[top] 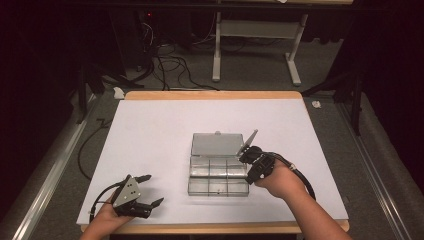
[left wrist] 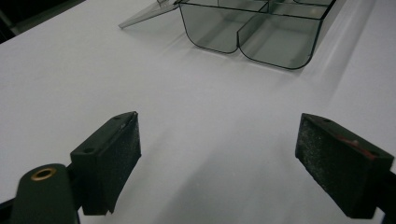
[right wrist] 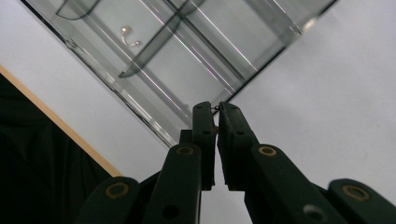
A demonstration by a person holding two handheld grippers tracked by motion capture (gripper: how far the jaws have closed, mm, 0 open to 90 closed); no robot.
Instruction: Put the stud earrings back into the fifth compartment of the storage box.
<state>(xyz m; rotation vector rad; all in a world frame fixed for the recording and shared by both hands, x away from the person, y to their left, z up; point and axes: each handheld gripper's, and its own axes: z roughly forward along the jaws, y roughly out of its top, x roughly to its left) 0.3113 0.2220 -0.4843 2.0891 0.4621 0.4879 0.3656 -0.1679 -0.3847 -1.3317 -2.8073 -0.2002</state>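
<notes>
A clear plastic box [top: 218,179] with several compartments lies mid-table, its lid [top: 216,144] folded open toward the far side. My right gripper [top: 242,156] hovers at the box's right edge. In the right gripper view its jaws [right wrist: 216,106] are shut, and a tiny metal piece [right wrist: 215,108] pokes out between the tips. Below them, a small pearl-like earring [right wrist: 127,36] rests in one compartment of the box [right wrist: 196,60]. My left gripper [top: 151,189] rests near the front left corner, open and holding nothing [left wrist: 218,126]; the box [left wrist: 261,42] lies ahead of it.
The white table top [top: 150,130] has a wooden rim at its front and back edges. Cables [top: 170,67] and a white table frame [top: 217,50] stand on the floor beyond the far edge. A dark drop lies past the table edge [right wrist: 56,116].
</notes>
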